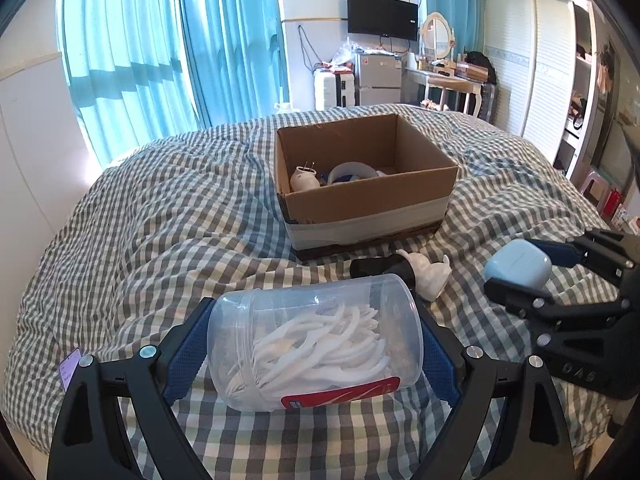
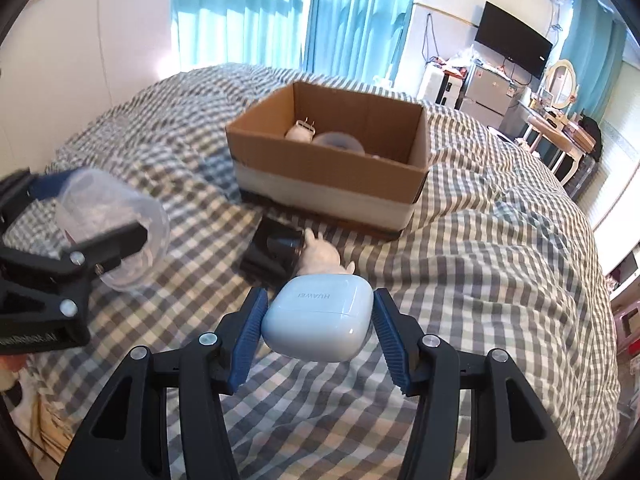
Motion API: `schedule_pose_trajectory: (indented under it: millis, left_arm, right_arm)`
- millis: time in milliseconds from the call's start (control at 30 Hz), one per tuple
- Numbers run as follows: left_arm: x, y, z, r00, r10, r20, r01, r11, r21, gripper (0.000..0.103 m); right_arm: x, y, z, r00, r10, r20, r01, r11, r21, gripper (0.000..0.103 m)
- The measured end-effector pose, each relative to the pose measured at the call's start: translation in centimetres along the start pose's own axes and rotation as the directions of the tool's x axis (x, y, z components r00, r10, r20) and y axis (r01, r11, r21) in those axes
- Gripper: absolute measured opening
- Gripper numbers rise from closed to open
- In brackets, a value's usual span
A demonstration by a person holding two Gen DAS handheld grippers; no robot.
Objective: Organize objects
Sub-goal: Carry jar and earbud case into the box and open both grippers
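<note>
Two grippers: both loaded, both held above checked bedspread (image 1: 160,216), short of cardboard box (image 1: 360,208)
Left gripper (image 1: 316,344): clamped wide on clear plastic jar (image 1: 316,336), blue pads on jar's two ends; jar on its side, full of white floss picks, red label underneath; near side of box, to its left
Black item (image 2: 276,252): lying on bedspread just in front of box
White figurine (image 2: 320,256): touching black item, in front of box
Box contents: white plug adapter (image 1: 304,178) at left end, tape roll (image 1: 350,172) beside it
Right gripper (image 2: 318,320): closed on pale blue earbud case (image 2: 320,320), pads on both sides, lettering upside down; near side of box, to its right
</note>
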State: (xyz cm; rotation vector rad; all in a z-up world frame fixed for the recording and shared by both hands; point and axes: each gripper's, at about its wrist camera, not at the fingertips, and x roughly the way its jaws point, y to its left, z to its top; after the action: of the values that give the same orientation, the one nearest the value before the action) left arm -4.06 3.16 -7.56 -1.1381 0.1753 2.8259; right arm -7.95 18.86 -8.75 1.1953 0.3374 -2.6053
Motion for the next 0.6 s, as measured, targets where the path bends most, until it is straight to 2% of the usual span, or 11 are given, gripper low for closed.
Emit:
schedule_pose_trajectory:
  millis: [333, 600]
  left_arm:
    - [0.2, 0.5, 2.1, 1.000, -0.016, 0.014, 0.016, 1.000, -0.014, 0.093]
    - [1.7, 1.2, 7.4, 0.998, -0.048, 0.044, 0.048, 0.999, -0.019, 0.093]
  right_arm:
    - [-1.3, -1.6, 2.7, 0.999, -0.003, 0.042, 0.002, 1.000, 0.019, 0.054]
    - [-2.4, -4.2, 7.6, 0.994, -0.018, 0.112, 0.015, 0.999, 0.034, 0.054]
